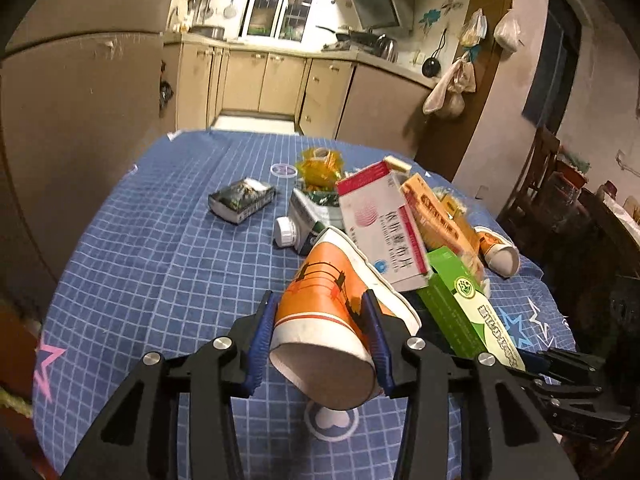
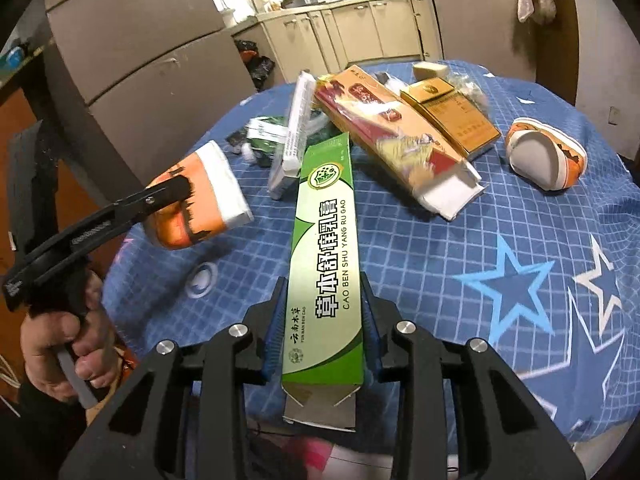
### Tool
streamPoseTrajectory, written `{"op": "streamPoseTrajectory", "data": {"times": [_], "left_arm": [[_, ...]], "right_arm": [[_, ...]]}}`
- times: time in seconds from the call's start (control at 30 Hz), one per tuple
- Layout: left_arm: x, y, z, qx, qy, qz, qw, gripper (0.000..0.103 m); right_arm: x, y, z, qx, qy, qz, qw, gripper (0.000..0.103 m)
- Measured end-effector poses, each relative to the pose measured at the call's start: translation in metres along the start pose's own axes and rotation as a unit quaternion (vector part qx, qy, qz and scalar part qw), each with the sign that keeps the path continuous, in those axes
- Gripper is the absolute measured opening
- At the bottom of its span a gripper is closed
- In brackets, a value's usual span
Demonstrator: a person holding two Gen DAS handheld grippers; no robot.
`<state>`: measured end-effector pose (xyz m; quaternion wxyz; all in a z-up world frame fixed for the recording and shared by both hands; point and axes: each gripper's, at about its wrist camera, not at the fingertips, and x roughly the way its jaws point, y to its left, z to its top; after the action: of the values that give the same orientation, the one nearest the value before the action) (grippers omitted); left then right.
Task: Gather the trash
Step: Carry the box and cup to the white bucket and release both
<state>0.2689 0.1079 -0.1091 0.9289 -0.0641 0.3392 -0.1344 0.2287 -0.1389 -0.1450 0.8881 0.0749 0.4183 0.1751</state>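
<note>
Clamping an orange paper cup (image 1: 324, 316), left jaws mirror right jaws pinching a green box (image 2: 324, 276).

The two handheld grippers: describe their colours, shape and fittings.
Both the left gripper and the right gripper are matte black angular frames with triangular cut-outs and round silver bolt heads. Their fingers carry ribbed blue pads. The right wrist view shows a black pistol-style handle. No cables or sleeve are visible.

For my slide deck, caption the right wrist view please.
Right gripper clamps a green carton above the blue tablecloth; left gripper holds an orange cup.
</note>
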Motion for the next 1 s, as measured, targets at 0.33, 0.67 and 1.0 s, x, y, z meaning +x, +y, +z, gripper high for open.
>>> {"op": "streamPoseTrajectory", "data": {"times": [0.33, 0.67, 1.0], "left_arm": [[-0.050, -0.037, 0.020, 0.017, -0.064, 0.001, 0.9978, 0.044], [-0.050, -0.227, 0.035, 0.107, -0.097, -0.123, 0.9818, 0.044], [-0.021, -0.448, -0.027, 0.207, -0.060, -0.243, 0.9459, 0.044]], "right_arm": [[-0.072, -0.010, 0.009, -0.005, -0.087, -0.033, 0.996, 0.031], [-0.208, -0.107, -0.011, 0.066, -0.176, -0.171, 0.967, 0.030], [-0.305, -0.232, -0.095, 0.172, -0.166, -0.306, 0.922, 0.029]]}}
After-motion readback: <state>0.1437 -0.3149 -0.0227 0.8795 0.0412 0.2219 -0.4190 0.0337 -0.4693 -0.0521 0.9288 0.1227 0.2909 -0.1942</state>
